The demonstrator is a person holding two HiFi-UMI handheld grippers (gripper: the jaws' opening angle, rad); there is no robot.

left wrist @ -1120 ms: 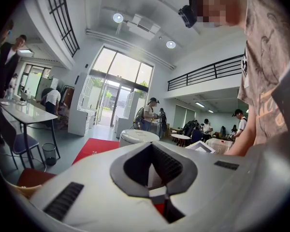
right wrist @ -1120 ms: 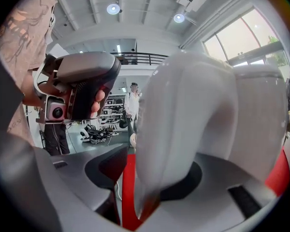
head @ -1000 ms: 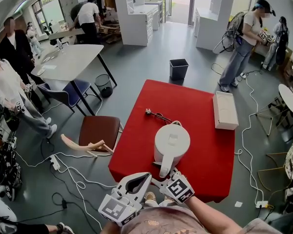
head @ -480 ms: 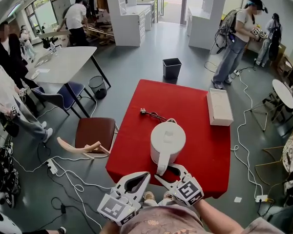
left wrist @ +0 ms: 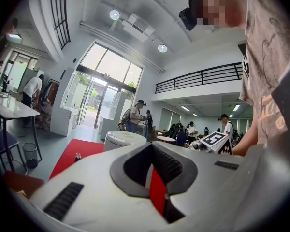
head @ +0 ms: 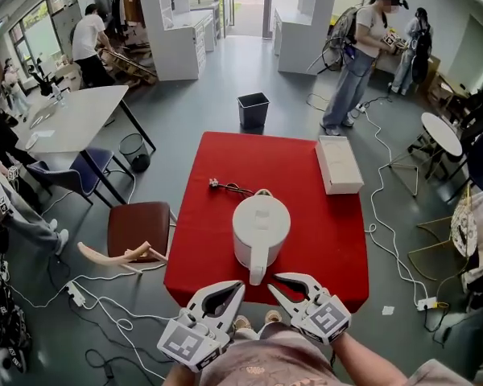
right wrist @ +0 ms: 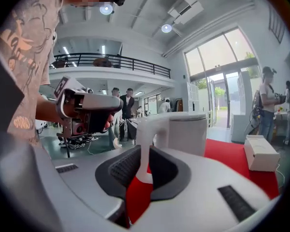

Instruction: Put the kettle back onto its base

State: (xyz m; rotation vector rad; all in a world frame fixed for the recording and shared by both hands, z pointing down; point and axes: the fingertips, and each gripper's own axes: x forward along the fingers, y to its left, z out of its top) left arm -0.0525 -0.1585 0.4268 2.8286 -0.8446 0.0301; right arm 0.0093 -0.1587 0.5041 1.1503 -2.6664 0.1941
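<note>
The kettle (head: 260,227) is standing upright by the middle of the tabletop's (head: 322,232) near edge. Its cord (head: 229,188) is trailing toward the far left corner, so I'm judging it seated on its hidden base. My right hand-held gripper (head: 280,280) is hovering just off that edge, near the handle (head: 258,268) but apart. Its jaws have just been closing and are gripping nothing. My left hand-held gripper (head: 238,286) is hanging alongside, jaws together, empty.

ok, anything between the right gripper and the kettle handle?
Nothing visible. The right gripper points at the kettle handle over the near edge of the red table, with its tips just short of the handle. Its jaws have just been closing, and nothing is between them.
</note>
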